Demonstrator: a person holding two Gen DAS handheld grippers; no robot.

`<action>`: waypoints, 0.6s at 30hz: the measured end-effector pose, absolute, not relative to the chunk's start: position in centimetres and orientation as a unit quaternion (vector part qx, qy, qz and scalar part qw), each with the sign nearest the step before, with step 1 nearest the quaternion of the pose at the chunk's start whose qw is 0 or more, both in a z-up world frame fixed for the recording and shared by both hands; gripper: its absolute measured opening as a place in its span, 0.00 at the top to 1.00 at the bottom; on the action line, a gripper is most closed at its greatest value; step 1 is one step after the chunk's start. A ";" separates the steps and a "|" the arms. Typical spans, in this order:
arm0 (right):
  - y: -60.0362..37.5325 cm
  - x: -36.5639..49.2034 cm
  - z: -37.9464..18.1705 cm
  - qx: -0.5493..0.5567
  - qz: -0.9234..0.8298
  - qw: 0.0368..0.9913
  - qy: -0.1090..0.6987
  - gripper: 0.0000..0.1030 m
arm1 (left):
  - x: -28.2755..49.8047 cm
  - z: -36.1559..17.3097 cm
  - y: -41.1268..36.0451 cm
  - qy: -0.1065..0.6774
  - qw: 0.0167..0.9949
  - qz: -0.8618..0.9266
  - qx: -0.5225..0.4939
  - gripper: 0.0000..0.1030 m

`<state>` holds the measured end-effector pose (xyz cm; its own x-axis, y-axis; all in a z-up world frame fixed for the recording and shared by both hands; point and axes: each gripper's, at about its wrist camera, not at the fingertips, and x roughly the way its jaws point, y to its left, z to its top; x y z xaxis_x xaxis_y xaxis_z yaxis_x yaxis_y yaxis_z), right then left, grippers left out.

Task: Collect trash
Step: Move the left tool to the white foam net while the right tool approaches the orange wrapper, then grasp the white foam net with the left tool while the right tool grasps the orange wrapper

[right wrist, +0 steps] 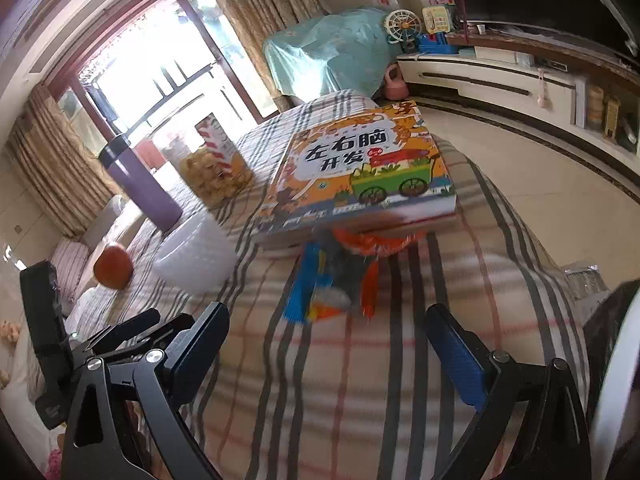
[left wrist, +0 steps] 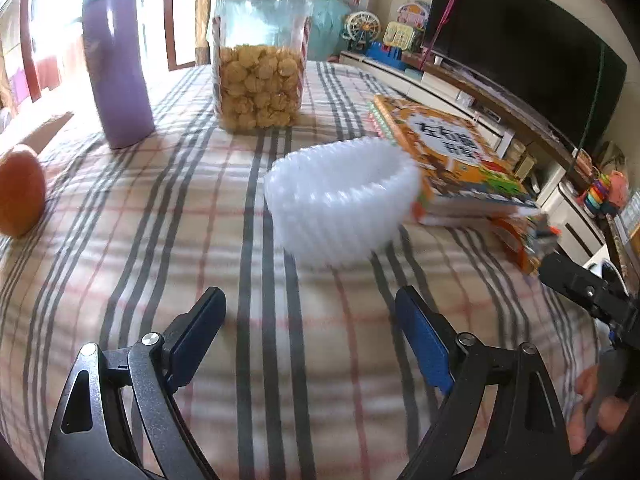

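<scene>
A white foam fruit net (left wrist: 340,204) lies on the plaid tablecloth (left wrist: 200,240), just ahead of my open, empty left gripper (left wrist: 310,304). It also shows in the right wrist view (right wrist: 196,260) at left. A crumpled orange-and-blue snack wrapper (right wrist: 340,276) lies against the front edge of a stack of orange picture books (right wrist: 360,172), just ahead of my open, empty right gripper (right wrist: 326,320). The right gripper's body (left wrist: 588,288) shows at the right edge of the left wrist view.
A purple bottle (left wrist: 116,68) and a clear jar of snacks (left wrist: 260,56) stand at the back of the table. An orange fruit (left wrist: 20,192) sits at the left. The books (left wrist: 452,156) lie at right. A TV cabinet (right wrist: 520,80) is beyond the table.
</scene>
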<state>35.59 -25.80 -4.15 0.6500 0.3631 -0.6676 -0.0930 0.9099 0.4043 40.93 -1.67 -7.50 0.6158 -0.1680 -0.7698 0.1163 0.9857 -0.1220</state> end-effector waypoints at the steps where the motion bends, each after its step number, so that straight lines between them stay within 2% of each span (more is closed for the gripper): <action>1: -25.8 36.0 -4.3 0.170 0.126 0.893 0.398 0.04 | 41.4 -7.6 -1.6 0.433 0.897 -0.079 -0.033 0.14; 7: -25.9 37.0 -5.2 0.173 0.121 0.896 0.390 0.05 | 42.9 -7.0 -1.5 0.406 0.908 -0.087 -0.050 0.15; 9: -25.9 36.9 -5.0 0.171 0.120 0.899 0.384 0.12 | 42.8 -6.9 -1.8 0.398 0.911 -0.098 -0.047 0.30; 10: -25.9 36.9 -5.1 0.172 0.120 0.900 0.383 0.15 | 42.8 -6.9 -2.0 0.398 0.911 -0.104 -0.045 0.47; 11: -25.9 36.9 -5.1 0.174 0.121 0.899 0.383 0.24 | 42.8 -6.9 -2.1 0.399 0.909 -0.111 -0.045 0.62; 12: -25.9 36.9 -5.3 0.175 0.119 0.898 0.385 0.37 | 42.9 -7.0 -2.1 0.401 0.907 -0.117 -0.046 0.67; 13: -26.0 37.0 -5.4 0.176 0.117 0.897 0.387 0.44 | 42.8 -6.9 -2.0 0.399 0.908 -0.121 -0.050 0.73; 14: -26.0 37.0 -5.4 0.177 0.116 0.897 0.389 0.58 | 42.7 -6.8 -1.9 0.394 0.909 -0.124 -0.053 0.78; 18: -26.0 36.4 -5.2 0.176 0.119 0.900 0.381 0.64 | 41.6 -6.3 -1.9 0.378 0.916 -0.123 -0.051 0.81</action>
